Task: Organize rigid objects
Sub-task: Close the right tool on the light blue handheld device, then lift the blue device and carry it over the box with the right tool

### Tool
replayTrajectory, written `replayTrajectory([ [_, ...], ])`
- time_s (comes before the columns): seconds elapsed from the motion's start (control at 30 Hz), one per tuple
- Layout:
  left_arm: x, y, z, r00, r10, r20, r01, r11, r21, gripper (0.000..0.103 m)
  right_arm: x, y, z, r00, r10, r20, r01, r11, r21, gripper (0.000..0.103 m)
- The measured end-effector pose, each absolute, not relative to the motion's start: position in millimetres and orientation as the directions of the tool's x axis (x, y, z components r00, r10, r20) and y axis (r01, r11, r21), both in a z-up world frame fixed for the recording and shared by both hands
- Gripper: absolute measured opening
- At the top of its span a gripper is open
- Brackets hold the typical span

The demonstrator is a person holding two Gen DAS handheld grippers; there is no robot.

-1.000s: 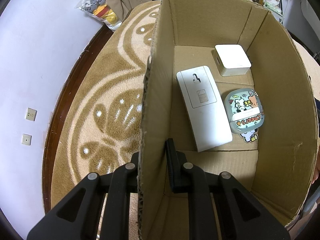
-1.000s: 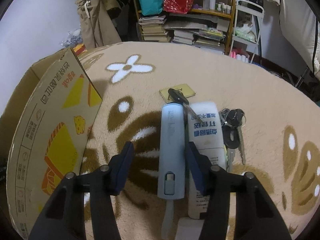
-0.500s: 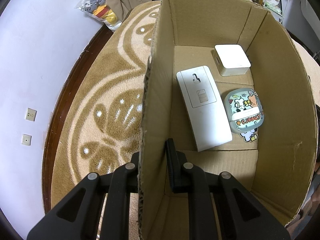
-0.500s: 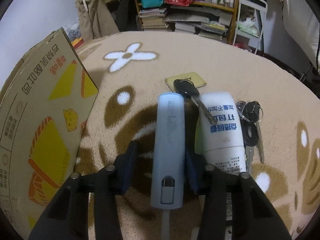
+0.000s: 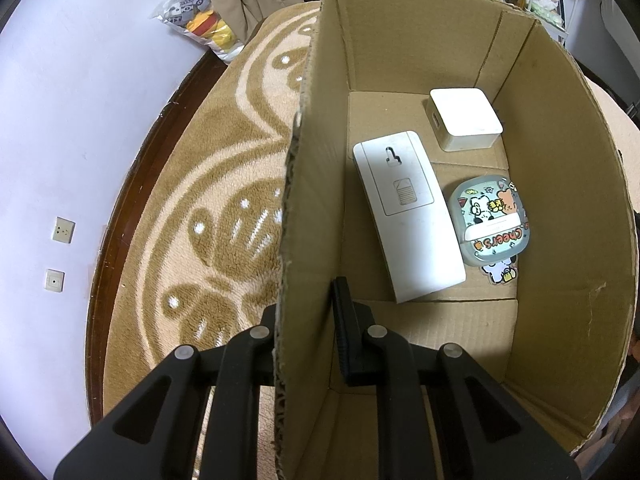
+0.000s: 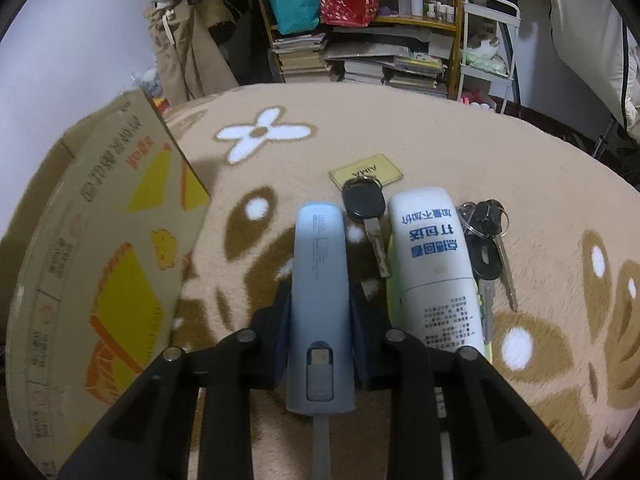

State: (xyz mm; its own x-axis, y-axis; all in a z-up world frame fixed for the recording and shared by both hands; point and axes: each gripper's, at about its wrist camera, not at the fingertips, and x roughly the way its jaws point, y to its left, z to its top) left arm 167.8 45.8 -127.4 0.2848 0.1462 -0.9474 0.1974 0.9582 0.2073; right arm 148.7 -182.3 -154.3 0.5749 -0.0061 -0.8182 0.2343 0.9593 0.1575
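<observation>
Tan carpet (image 6: 460, 152) with brown and white flower patterns lies under everything you work on. Your right gripper (image 6: 320, 316) pinches a blue-grey power bank (image 6: 320, 288) by its long sides, both pads pressed against it. Just right of it a single black-headed key (image 6: 366, 216) rests on the carpet beside a white bottle (image 6: 436, 264) printed with blue characters; a key bunch (image 6: 486, 240) lies against the bottle's far side, and a yellow tag (image 6: 366, 172) sits beyond the single key. Your left gripper (image 5: 306, 316) clamps the left wall of the cardboard box (image 5: 568, 208), one finger inside and one outside. On the box floor lie a long white device (image 5: 408, 220), a white cube charger (image 5: 464, 118) in the far corner and a cartoon-printed case (image 5: 492, 220), apart from your finger.
</observation>
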Motion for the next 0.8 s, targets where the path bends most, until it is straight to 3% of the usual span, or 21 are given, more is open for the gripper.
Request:
replayTrajectory([
  [0.8, 168, 45, -127, 0.283, 0.145, -0.948, 0.196, 0.959, 0.205, 0.015, 144, -146, -73, 0.74, 0.056, -0.67, 0.123, 0.968, 0.217, 0.029],
])
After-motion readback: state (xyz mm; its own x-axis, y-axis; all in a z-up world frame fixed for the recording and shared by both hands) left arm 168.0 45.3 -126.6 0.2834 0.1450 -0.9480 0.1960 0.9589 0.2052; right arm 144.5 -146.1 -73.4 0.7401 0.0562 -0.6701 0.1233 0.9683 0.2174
